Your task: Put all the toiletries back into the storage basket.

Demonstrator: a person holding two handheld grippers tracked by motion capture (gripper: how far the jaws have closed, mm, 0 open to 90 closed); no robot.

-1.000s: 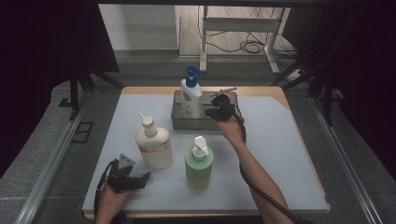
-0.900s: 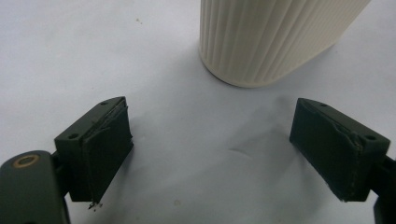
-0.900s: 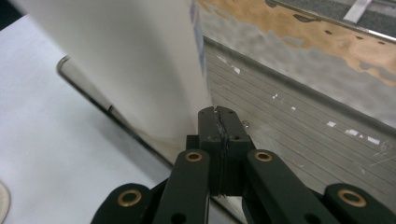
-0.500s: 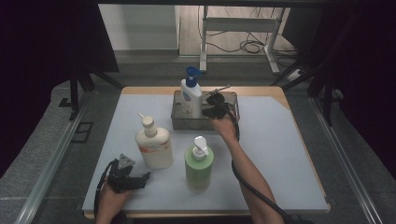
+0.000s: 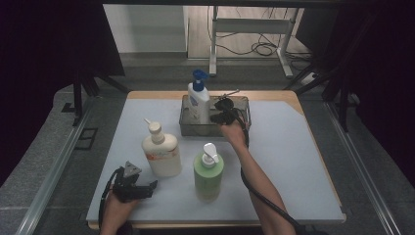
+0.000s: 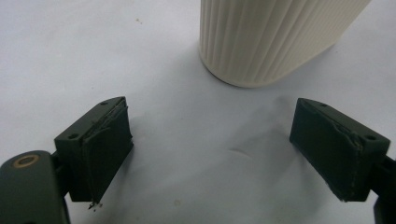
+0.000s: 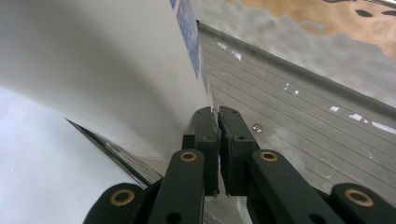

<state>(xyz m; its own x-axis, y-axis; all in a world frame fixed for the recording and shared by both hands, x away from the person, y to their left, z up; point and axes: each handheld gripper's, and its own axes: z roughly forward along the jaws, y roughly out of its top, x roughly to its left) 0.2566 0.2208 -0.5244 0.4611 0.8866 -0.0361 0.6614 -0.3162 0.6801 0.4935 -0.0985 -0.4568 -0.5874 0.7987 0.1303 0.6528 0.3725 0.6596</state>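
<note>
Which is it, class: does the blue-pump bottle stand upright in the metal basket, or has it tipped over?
Upright. The blue-pump bottle stands inside the metal basket, pump on top.

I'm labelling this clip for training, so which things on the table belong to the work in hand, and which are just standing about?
In the job:
- right gripper, jaws shut, beside the bottle
- white bottle with a blue pump, standing in the tray
- metal tray

Standing about:
- cream pump bottle, just ahead of the open left gripper
- green pump bottle
</note>
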